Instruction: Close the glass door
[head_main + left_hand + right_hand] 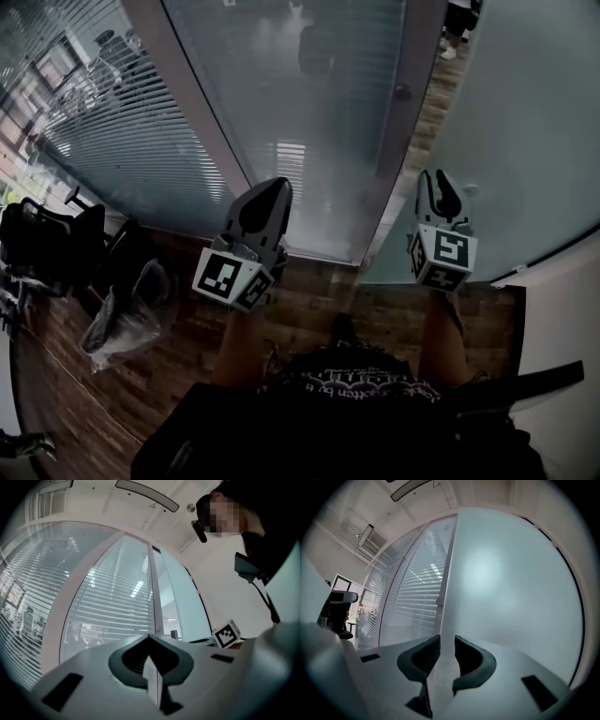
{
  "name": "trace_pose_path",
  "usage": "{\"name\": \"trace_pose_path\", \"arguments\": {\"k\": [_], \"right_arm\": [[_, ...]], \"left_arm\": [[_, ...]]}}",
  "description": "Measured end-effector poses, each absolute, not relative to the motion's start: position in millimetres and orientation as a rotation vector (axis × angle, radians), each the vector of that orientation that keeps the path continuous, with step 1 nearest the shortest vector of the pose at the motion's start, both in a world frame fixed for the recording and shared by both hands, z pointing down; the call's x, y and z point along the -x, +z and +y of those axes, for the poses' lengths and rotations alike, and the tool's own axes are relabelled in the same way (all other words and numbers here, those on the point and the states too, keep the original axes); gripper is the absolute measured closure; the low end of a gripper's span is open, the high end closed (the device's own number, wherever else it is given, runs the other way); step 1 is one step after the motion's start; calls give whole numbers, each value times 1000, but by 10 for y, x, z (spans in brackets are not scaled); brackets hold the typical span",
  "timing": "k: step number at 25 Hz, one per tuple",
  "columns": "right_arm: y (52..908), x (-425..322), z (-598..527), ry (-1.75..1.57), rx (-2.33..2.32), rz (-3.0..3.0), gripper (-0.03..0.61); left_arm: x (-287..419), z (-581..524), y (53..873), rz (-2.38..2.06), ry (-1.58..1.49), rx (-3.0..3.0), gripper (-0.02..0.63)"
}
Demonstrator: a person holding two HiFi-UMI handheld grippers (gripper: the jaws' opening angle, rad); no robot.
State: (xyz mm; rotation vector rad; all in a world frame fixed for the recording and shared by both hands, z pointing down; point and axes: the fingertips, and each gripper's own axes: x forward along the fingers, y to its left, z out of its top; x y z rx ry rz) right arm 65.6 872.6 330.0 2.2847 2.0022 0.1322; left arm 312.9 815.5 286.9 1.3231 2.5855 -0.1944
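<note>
The frosted glass door (525, 122) stands ajar at the right, and its free edge comes toward me. My right gripper (441, 187) is level at that edge. In the right gripper view the door's edge (451, 573) runs down between the two jaws of the right gripper (447, 641) and fills the gap, with both pads against it. My left gripper (270, 192) hangs in front of the fixed glass panel with blinds (281, 94). It holds nothing, and in its own view the left gripper (149, 641) has its jaws together.
A grey door post (398, 131) with a round knob (402, 92) divides the blinds panel from the doorway. Wood floor (436, 103) shows through the gap, with a person's shoes (456, 42) beyond. A black office chair (56, 244) and a bag-lined bin (131, 314) stand at the left.
</note>
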Motion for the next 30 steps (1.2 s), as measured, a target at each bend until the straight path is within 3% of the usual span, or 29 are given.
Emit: {"name": "trace_pose_path", "arguments": {"k": [30], "right_arm": [[3301,-618,9801,127,-2309,1971,506]], "left_arm": [[-3040,9029,2895,2597,-193,-1364,612]]}}
